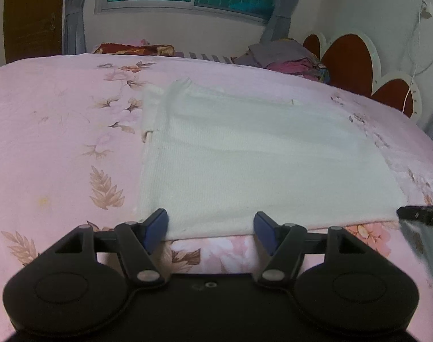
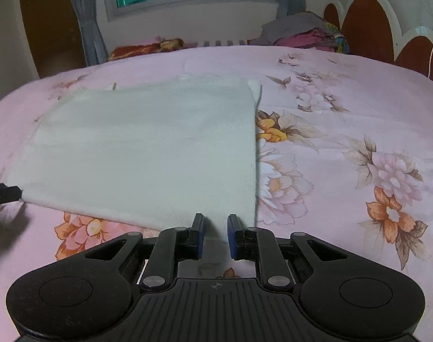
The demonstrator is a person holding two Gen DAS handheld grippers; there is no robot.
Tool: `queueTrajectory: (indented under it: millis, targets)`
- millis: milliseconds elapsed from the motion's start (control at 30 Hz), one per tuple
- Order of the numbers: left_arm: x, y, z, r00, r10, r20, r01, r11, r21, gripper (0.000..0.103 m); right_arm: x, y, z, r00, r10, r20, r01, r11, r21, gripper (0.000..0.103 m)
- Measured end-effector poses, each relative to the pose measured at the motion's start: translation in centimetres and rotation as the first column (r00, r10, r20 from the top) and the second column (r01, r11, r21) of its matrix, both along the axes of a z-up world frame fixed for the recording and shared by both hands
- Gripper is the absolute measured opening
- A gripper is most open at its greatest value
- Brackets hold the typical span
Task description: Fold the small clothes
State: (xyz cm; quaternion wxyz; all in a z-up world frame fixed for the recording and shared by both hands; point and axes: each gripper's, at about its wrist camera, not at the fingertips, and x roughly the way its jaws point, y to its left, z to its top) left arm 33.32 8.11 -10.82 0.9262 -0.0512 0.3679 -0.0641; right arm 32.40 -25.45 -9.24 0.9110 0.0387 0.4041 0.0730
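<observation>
A white knit garment lies flat on the pink floral bedspread, its sleeves folded in. My left gripper is open, its blue fingers astride the garment's near-left hem. In the right wrist view the garment fills the middle left. My right gripper is partly open with the near-right corner of the hem between its fingers; I cannot tell whether they touch the cloth. The tip of each gripper shows at the edge of the other's view.
A pile of folded clothes sits at the far side by the heart-shaped headboard. A red patterned pillow lies at the far edge under the window. The bedspread extends right of the garment.
</observation>
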Motion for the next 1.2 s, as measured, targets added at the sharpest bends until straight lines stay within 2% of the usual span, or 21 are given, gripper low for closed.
queueTrajectory:
  millis: [100,300,767,833,933,1000,1033,1067,1100,1167,1200]
  targets:
    - [-0.1,0.0,-0.1,1.000,0.001,0.001,-0.001,1.000,0.003,0.066,-0.1,-0.2,0.6,1.000,-0.002,0.010,0.002,1.000,0.010,0.016]
    - [-0.1,0.0,-0.2,1.000,0.010,0.003,-0.010,1.000,-0.001,0.067,0.2,0.2,-0.1,1.000,0.007,-0.009,-0.007,0.999,-0.038,0.016]
    - [-0.1,1.1,0.0,0.998,0.055,-0.007,-0.056,0.996,-0.064,0.067,0.1,0.2,-0.5,1.000,0.021,0.001,-0.021,0.998,-0.060,0.016]
    - [-0.3,1.7,0.2,0.996,0.083,-0.009,-0.084,0.993,-0.078,0.067,0.1,0.2,-0.5,1.000,0.025,0.000,-0.025,0.998,-0.064,0.016]
    - [-1.2,2.8,0.7,0.977,0.211,-0.014,-0.211,0.976,-0.054,0.093,0.2,0.5,-0.3,0.999,0.041,-0.003,-0.041,0.995,-0.092,0.016]
    - [-2.3,4.1,1.1,0.964,0.266,-0.008,-0.265,0.956,-0.128,0.087,0.0,0.6,0.3,1.000,0.020,0.016,-0.018,0.994,-0.103,0.017]
    - [-2.8,4.6,1.2,0.960,0.280,-0.017,-0.278,0.945,-0.169,0.084,-0.4,0.4,0.7,0.999,0.001,0.041,0.003,0.995,-0.095,0.021]
    - [-3.2,4.9,1.3,0.957,0.288,-0.028,-0.287,0.937,-0.198,0.083,-0.8,0.1,1.1,0.998,-0.016,0.061,0.021,0.996,-0.082,0.047]
    - [-3.7,5.1,1.4,0.956,0.291,-0.035,-0.291,0.930,-0.223,0.081,-1.2,-0.1,1.5,0.996,-0.028,0.079,0.033,0.997,-0.064,0.068]
    - [-4.5,5.0,1.5,0.956,0.290,-0.045,-0.291,0.917,-0.272,0.074,-2.6,-0.2,2.4,0.991,-0.017,0.130,0.020,1.000,-0.021,0.068]
    - [-4.8,4.8,1.5,0.956,0.289,-0.055,-0.292,0.909,-0.296,0.073,-3.2,-0.2,2.8,0.989,-0.009,0.146,0.009,1.000,-0.005,0.063]
